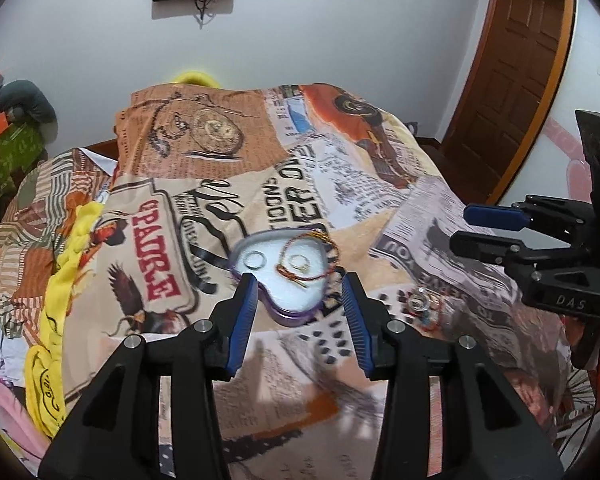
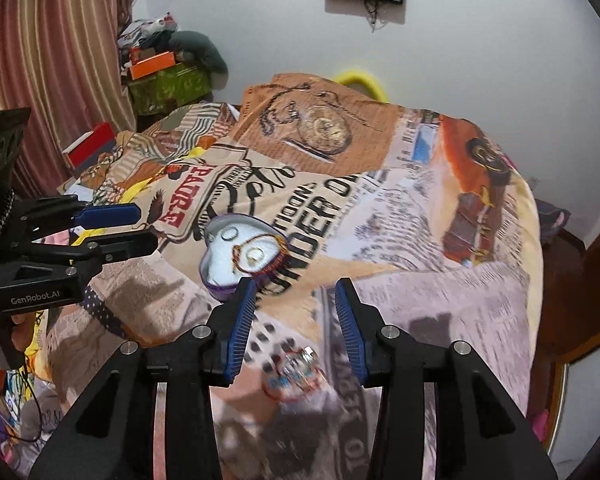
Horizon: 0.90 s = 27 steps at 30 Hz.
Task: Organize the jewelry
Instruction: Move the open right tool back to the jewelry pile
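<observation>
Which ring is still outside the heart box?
The clear ring on the bedspread, right of the box; the other two lie inside it.

A home bedroom is showing: a bed (image 2: pixel 440 240) wearing a printed sheet, a curtain (image 2: pixel 60 60) hanging, a wooden door (image 1: pixel 512 76) standing beyond.

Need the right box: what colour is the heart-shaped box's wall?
Purple heart-shaped box, white inside; left wrist view.

- Printed bedspread (image 1: pixel 260 400) shows "PADRE" in red letters on a badge.
- Right gripper (image 1: pixel 470 228) body reads "DAS".
- Left gripper (image 2: pixel 146 226) body reads "GenRobot.AI".
</observation>
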{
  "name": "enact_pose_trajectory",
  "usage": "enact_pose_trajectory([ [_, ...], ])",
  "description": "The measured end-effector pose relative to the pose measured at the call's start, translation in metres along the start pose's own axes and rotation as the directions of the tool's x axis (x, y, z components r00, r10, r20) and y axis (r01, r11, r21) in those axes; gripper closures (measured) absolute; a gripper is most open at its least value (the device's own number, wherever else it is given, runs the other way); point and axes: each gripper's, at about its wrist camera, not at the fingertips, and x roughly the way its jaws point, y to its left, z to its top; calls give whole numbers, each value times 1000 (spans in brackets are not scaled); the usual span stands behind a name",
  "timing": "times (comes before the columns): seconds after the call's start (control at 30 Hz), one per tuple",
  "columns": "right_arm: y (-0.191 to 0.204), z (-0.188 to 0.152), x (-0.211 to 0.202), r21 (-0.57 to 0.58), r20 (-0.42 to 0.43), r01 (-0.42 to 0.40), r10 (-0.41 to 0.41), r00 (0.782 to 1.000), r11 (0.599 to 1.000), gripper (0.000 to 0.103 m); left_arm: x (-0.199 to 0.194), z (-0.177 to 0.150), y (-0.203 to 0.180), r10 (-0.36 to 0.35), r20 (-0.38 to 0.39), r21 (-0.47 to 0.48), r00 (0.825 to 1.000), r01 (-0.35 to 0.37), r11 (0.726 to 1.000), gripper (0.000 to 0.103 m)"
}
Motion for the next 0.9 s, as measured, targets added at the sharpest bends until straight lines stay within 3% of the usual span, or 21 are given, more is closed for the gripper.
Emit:
enact_pose_trajectory([
  [0.23,-22,-27,-11,27,-26,48,-47,999,998,65,12,-6,-29,-43,-41,35,998,45,998,59],
  [0.6,-44,-63,-3,80,-83,42,-35,996,996,65,55,-20,-62,-78,-147,79,986,90,993,59],
  [0.77,-47,-67,2,84,-85,34,-27,996,996,65,65,-18,-75,-68,-128,106,989,82,991,59],
  [0.9,-49,-68,5,95,-84,22,-14,996,995,65,73,-12,-82,-119,-132,99,984,132,986,65],
])
